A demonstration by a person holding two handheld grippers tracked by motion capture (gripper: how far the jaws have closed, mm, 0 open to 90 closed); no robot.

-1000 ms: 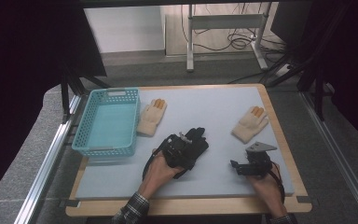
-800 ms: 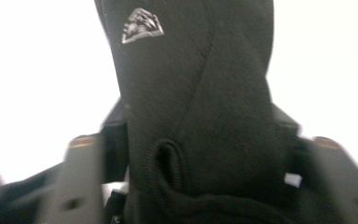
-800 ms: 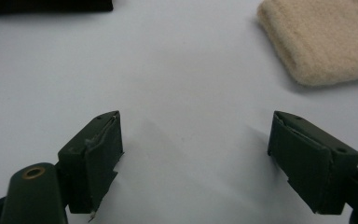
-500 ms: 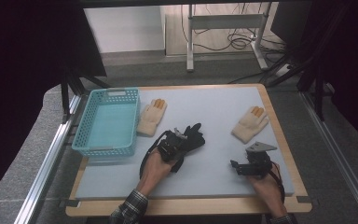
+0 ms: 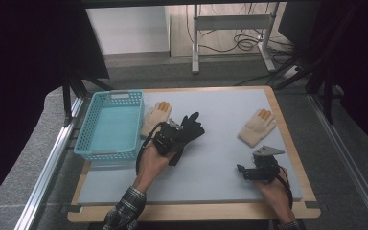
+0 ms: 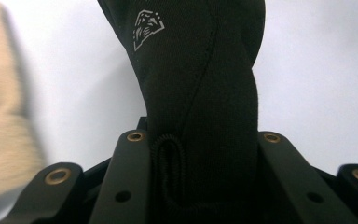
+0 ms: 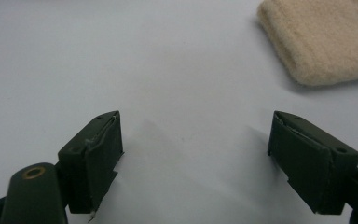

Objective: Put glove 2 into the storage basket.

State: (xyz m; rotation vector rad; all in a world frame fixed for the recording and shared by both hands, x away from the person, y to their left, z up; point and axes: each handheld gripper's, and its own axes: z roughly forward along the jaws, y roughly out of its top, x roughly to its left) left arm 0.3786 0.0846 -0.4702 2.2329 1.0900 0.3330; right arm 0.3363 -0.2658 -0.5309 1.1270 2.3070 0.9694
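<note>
A black glove point(image 5: 188, 130), white emblem near its cuff but no readable lettering, hangs clamped in the left gripper point(image 5: 171, 139), whose jaws have just closed on it and lifted it off the mat. Basket point(image 5: 112, 125) at nine o'clock, its likely destination. Right gripper point(image 5: 249, 170) waits, jaws apart.

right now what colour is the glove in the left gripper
Black, with a small white logo; the glove shows best in the left gripper view.

Black glove point(image 6: 200, 93) with white logo; cream gloves, orange fingertips point(image 5: 258, 127); turquoise basket point(image 5: 88, 139); pale grey tabletop point(image 5: 220, 158).
</note>
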